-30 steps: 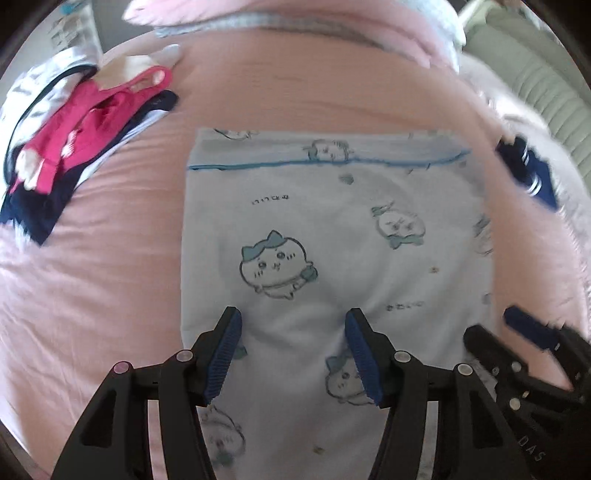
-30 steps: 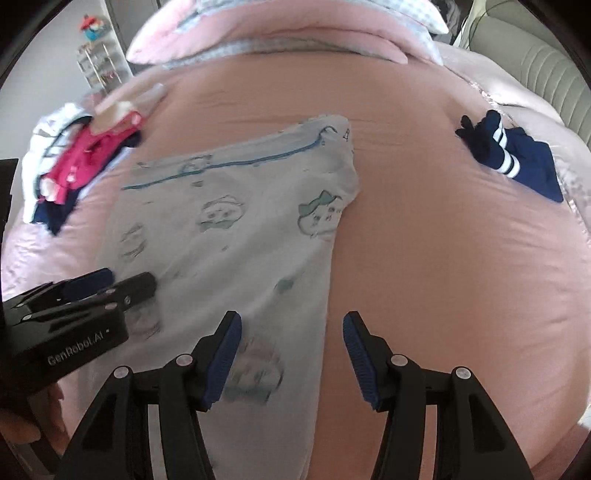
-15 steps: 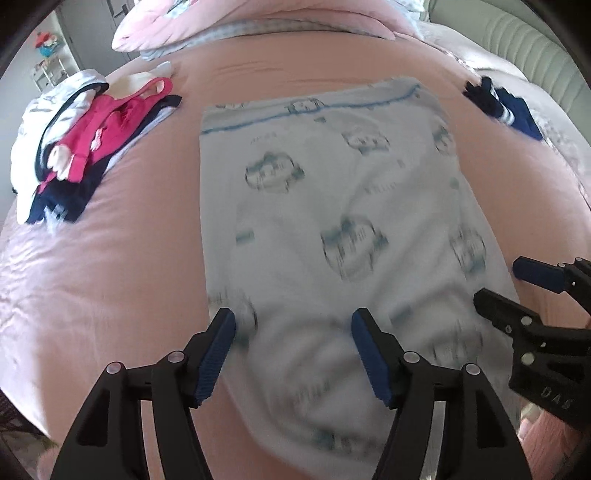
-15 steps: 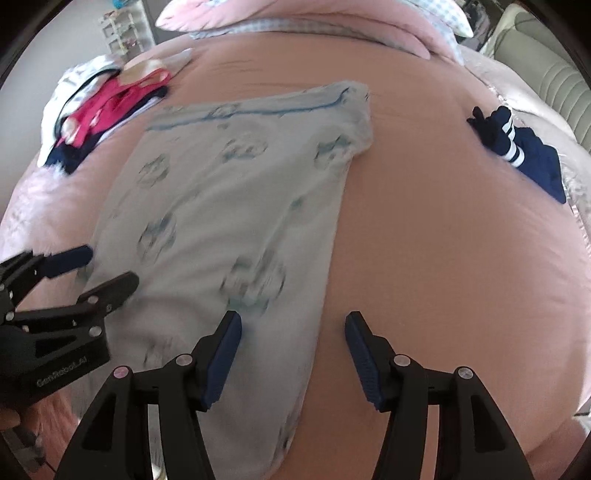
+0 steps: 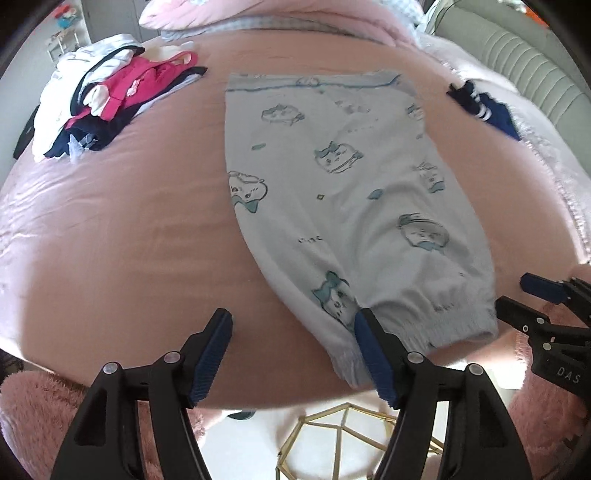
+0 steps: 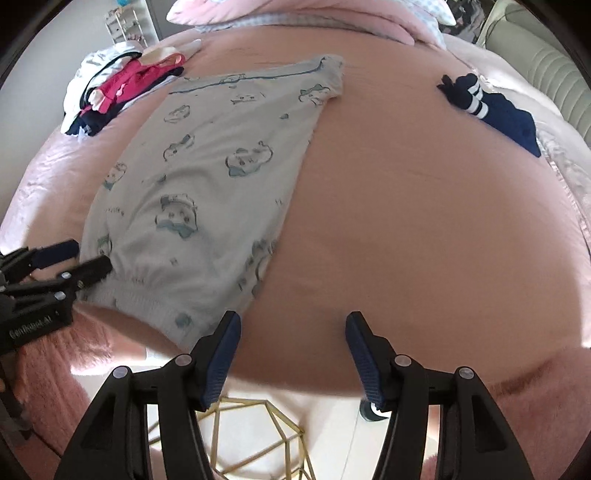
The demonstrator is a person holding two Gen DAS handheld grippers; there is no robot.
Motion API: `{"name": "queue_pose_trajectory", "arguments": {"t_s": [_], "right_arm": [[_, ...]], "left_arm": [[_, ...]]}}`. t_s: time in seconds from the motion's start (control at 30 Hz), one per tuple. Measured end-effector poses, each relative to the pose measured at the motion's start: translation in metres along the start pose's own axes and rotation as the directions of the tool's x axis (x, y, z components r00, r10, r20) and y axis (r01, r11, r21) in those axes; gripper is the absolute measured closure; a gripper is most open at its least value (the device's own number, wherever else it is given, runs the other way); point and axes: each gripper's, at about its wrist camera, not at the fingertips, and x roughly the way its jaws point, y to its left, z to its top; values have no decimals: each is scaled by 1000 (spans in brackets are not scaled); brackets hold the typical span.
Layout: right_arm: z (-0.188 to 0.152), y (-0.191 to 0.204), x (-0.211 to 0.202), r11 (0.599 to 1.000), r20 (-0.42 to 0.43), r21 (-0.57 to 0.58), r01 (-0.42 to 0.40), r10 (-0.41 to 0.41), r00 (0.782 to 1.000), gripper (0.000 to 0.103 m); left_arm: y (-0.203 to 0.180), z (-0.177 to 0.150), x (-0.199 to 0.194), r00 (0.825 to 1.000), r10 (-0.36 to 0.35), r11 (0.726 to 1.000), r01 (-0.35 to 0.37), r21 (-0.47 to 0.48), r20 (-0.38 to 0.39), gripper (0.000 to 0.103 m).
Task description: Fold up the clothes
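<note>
Light blue pyjama trousers [image 5: 343,192] with cartoon prints lie flat on the pink bed [image 5: 129,240], folded lengthwise, waistband far and gathered cuffs [image 5: 424,325] at the near edge. My left gripper [image 5: 291,350] hovers over the near edge with its jaws opening; its right finger overlaps the cuff's left corner, and no pad presses on cloth. My right gripper [image 6: 291,354] stands open over bare sheet just right of the trousers [image 6: 207,177]. Each gripper shows in the other's view: the right gripper [image 5: 526,299] beside the cuffs, the left gripper [image 6: 79,260] at the cuff's left end.
A pile of white, pink and navy clothes [image 5: 92,107] sits far left. Navy striped socks [image 6: 491,107] lie far right. Pillows [image 5: 258,14] line the head of the bed. Below the near edge are a gold wire frame [image 5: 343,439] and a fluffy pink rug [image 5: 29,406].
Both grippers have drawn back along the trousers toward the near bed edge; cuffs and floor have come into view. The left jaws stand a little wider.
</note>
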Motion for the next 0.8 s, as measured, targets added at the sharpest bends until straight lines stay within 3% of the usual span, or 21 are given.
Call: {"name": "queue_pose_trajectory", "arguments": {"t_s": [0.07, 0.13, 0.27, 0.37, 0.5, 0.63, 0.8], "right_arm": [[3, 1, -16, 1000, 47, 3, -18, 18, 999, 44], [16, 5, -35, 999, 124, -9, -31, 32, 992, 44], [56, 26, -23, 996, 137, -92, -9, 22, 990, 44], [72, 39, -2, 991, 103, -135, 11, 3, 995, 44], [49, 48, 26, 986, 19, -163, 17, -14, 1000, 44], [19, 43, 28, 986, 67, -165, 28, -17, 998, 40], [6, 20, 17, 995, 38, -95, -17, 21, 999, 33]], "left_arm": [[4, 12, -7, 998, -21, 1000, 21, 0, 54, 36], [6, 30, -6, 996, 14, 1000, -16, 22, 90, 36], [6, 62, 28, 1000, 15, 998, -16, 56, 17, 36], [-8, 47, 40, 998, 29, 994, -23, 106, -52, 36], [-5, 17, 34, 999, 20, 992, -15, 129, -38, 34], [5, 7, 26, 999, 7, 995, -2, 99, -53, 29], [14, 5, 17, 997, 12, 996, -6, 94, -71, 26]]}}
